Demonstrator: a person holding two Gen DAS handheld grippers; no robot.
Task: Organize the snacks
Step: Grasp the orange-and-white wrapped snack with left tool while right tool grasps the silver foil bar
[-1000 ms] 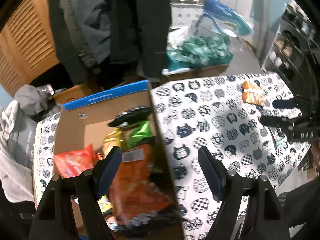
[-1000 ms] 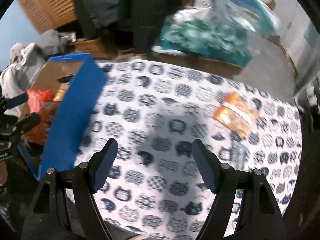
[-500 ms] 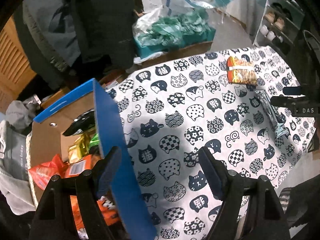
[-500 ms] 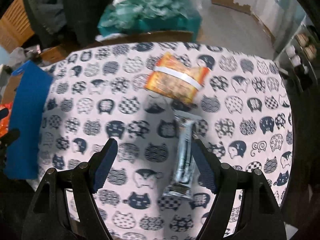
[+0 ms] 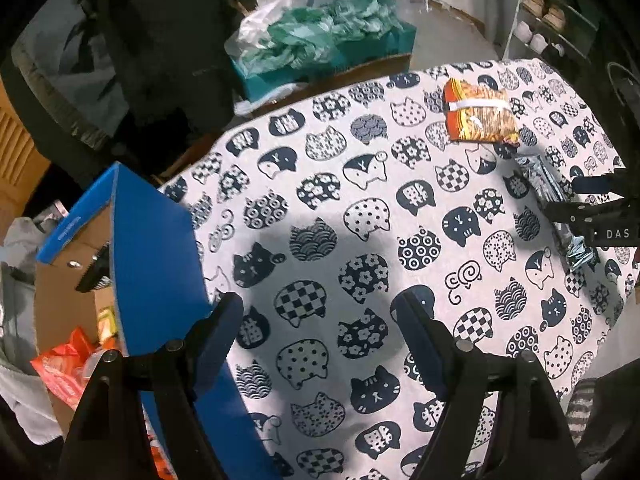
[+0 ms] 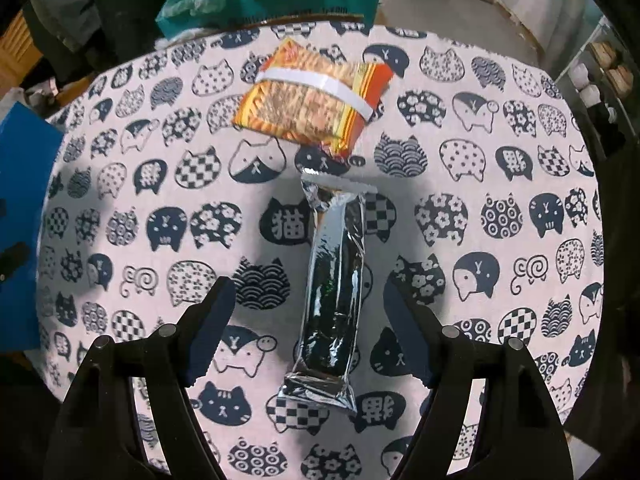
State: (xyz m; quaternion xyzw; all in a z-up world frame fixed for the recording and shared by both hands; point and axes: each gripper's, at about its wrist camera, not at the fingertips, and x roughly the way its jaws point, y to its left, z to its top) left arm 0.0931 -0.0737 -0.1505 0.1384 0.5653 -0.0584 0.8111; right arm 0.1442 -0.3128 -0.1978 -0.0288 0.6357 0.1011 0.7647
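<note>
In the left wrist view, the left gripper (image 5: pixel 318 320) points down at the counter (image 5: pixel 360 208), which has a cloth printed with cat faces. Its jaws are spread and nothing is between them; under them there is only the cloth. The left finger stands in front of the blue wall of a box (image 5: pixel 156 248) that sits at the left edge of the counter. Inside the box, some snack bags (image 5: pixel 68 364) in red and yellow are visible, partly hidden by the wall. Far on the right side of the counter lies an orange pack (image 5: pixel 480 116) with a white band, and just below it a silver bar (image 5: pixel 544 184), partly covered by the right gripper (image 5: pixel 588 196), which comes in from the right edge. Behind the counter there is a green bag (image 5: pixel 320 40) on a carton. In the right wrist view, the right gripper (image 6: pixel 306 308) also points down, with its jaws spread. The silver bar (image 6: pixel 336 288) lies flat on the counter (image 6: pixel 500 140) between the two fingers, running lengthwise away from the camera, and the pads do not touch it. The orange pack (image 6: pixel 312 100) lies just beyond the far end of the bar, a little tilted; I cannot tell if the two touch. The blue box (image 6: pixel 20 200) is at the left edge, well apart from both snacks.
</note>
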